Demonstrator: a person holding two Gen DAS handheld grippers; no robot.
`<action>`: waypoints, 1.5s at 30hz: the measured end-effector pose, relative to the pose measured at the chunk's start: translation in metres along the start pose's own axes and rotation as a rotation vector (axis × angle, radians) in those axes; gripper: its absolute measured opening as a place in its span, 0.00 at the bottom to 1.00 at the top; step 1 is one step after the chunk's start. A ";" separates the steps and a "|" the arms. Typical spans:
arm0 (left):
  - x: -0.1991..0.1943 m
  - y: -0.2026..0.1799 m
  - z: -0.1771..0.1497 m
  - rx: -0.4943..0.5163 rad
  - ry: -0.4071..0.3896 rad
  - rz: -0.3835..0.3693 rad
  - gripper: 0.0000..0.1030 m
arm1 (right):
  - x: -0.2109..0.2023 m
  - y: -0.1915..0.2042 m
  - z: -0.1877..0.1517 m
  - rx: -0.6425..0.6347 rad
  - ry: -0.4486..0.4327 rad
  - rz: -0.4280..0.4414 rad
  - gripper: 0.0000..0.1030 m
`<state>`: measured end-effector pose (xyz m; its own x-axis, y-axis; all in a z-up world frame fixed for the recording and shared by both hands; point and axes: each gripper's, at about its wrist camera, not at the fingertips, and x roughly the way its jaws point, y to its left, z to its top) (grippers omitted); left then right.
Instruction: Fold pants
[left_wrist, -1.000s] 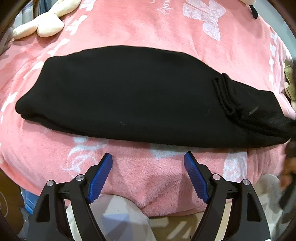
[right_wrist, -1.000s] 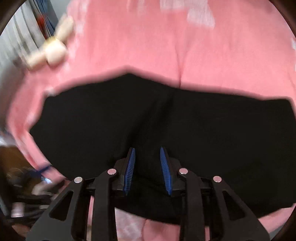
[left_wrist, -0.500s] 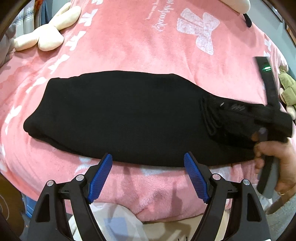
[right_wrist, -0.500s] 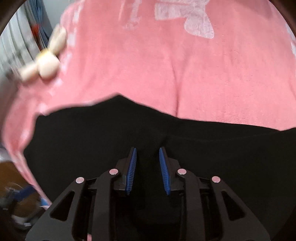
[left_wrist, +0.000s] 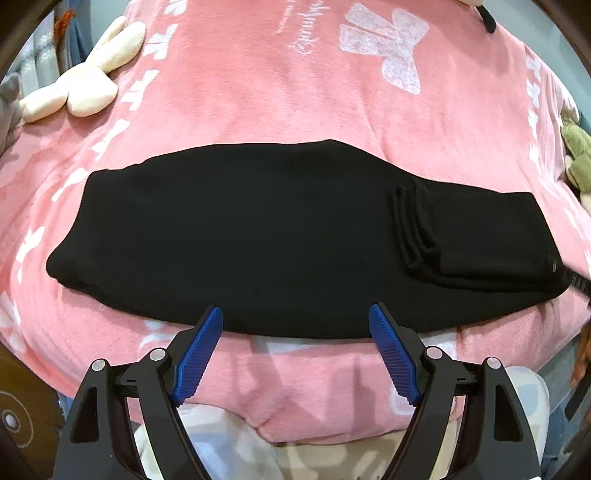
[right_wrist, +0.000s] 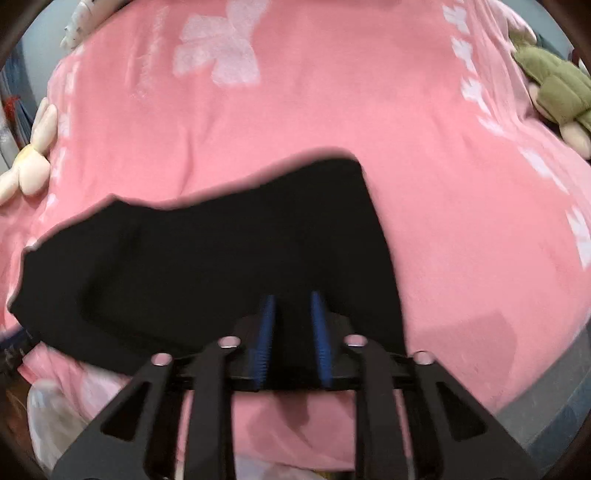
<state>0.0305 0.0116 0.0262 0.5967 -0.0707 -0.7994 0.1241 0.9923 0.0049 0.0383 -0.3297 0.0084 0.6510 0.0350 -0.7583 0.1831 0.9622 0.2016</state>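
Black pants (left_wrist: 258, 236) lie folded into a long strip across a pink blanket (left_wrist: 295, 74), with a ridged layered fold (left_wrist: 413, 229) near their right end. My left gripper (left_wrist: 295, 317) stands open just short of the pants' near edge, with nothing between its blue pads. In the right wrist view my right gripper (right_wrist: 292, 325) sits at the right end of the pants (right_wrist: 207, 266). Its jaws are closing, and black cloth fills the narrow gap between the pads.
A cream plush toy (left_wrist: 85, 88) lies at the far left of the blanket and a green plush toy (right_wrist: 554, 85) at the far right. The blanket's near edge drops off below my left gripper, over a pale patterned surface (left_wrist: 221, 443).
The left view has pulled back and up, so the pants look farther away. The hand and right gripper left that view. The right gripper slid right to the pants' end and its jaws narrowed.
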 end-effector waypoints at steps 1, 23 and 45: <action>0.000 -0.004 0.001 0.008 0.000 0.002 0.76 | -0.008 -0.003 -0.001 0.025 -0.018 0.021 0.15; 0.011 0.036 -0.002 -0.171 0.056 0.031 0.76 | -0.035 0.037 -0.004 -0.025 -0.063 0.145 0.24; 0.011 0.110 -0.008 -0.286 -0.005 0.002 0.77 | 0.026 0.207 0.011 -0.355 0.024 0.292 0.21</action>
<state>0.0444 0.1206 0.0137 0.6005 -0.0685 -0.7967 -0.1056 0.9808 -0.1639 0.1012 -0.1320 0.0367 0.6195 0.3202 -0.7167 -0.2714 0.9441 0.1872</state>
